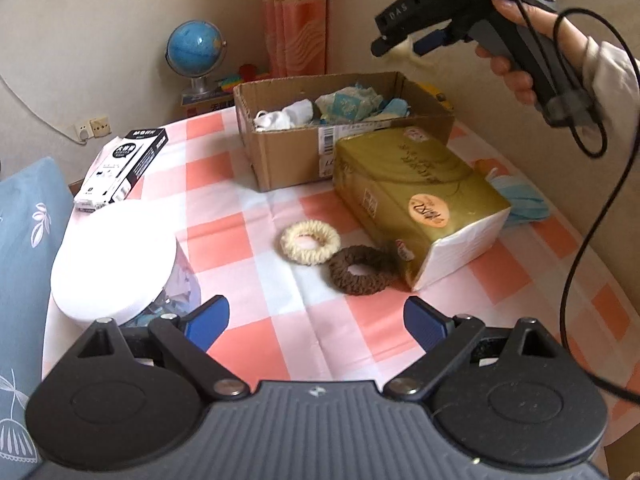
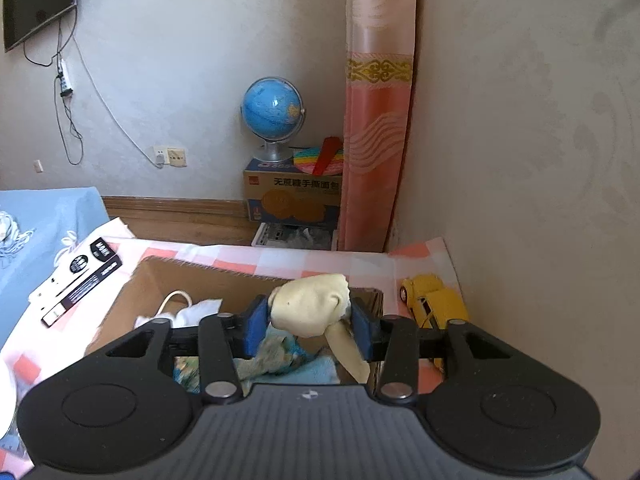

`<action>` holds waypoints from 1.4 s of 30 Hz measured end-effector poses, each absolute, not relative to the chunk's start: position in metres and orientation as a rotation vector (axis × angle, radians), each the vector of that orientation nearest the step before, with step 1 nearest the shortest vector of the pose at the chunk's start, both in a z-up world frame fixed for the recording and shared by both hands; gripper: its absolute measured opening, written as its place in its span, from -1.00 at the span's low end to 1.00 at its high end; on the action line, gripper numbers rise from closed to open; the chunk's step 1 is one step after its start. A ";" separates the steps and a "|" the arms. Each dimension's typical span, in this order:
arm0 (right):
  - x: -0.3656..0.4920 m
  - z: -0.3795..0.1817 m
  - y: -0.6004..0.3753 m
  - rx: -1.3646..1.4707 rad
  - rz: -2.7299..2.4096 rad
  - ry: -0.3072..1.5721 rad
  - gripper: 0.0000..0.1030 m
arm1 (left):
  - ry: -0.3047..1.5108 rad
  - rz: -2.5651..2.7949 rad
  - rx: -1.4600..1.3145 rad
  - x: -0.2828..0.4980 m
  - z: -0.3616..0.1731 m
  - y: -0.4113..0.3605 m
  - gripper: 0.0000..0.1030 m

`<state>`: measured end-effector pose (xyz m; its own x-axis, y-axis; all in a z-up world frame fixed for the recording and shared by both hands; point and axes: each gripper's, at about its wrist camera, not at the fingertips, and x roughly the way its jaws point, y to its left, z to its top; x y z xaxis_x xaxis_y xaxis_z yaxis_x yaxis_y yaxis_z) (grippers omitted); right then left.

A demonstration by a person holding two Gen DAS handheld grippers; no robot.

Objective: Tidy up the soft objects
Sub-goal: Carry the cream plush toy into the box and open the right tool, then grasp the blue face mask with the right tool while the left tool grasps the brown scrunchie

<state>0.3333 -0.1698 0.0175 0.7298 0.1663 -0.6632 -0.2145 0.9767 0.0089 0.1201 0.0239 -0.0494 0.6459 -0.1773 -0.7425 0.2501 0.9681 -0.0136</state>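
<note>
The table [image 1: 248, 216], under a pink-and-white checked cloth, carried every item. The cardboard box [image 1: 288, 160] stood at 12 o'clock in the left wrist view and already held white and blue soft pieces; judged stiff enough to take drops from above.

The gold tissue pack [image 1: 420, 196] lay at 2 o'clock, touching the box front. It was judged light and compressible with a slick wrapper; a hold across its narrow sides would suit best.

The brown scrunchie [image 1: 362, 270] and the cream scrunchie [image 1: 309, 242] lay near centre, touching each other, the brown one against the pack. Both were judged very light, soft and non-fragile; pinching one side of the ring would lift either.

The cream cloth [image 2: 312, 310] sat between the fingers of the right gripper [image 2: 308, 320], above the box opening, one tail hanging toward 6 o'clock. It was judged limp and weightless. The pads stood partly apart, flanking the bunched cloth; whether they pressed on it could not be told.

The left gripper [image 1: 316, 320] was spread wide and empty, above the table short of the scrunchies.
</note>
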 end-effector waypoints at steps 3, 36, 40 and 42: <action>0.331 0.017 -0.171 -0.078 0.215 0.702 0.83 | 0.845 -0.237 0.081 0.122 -0.052 0.026 0.83; 0.236 -0.061 -0.243 0.021 -0.005 0.991 1.00 | 0.809 -0.292 0.114 0.089 -0.037 0.006 0.83; 0.228 -0.071 -0.244 0.010 0.000 1.010 1.00 | 0.813 -0.290 0.116 0.088 -0.037 0.005 0.83; 0.222 -0.074 -0.247 0.019 -0.001 1.019 1.00 | 0.816 -0.292 0.117 0.088 -0.037 0.004 0.83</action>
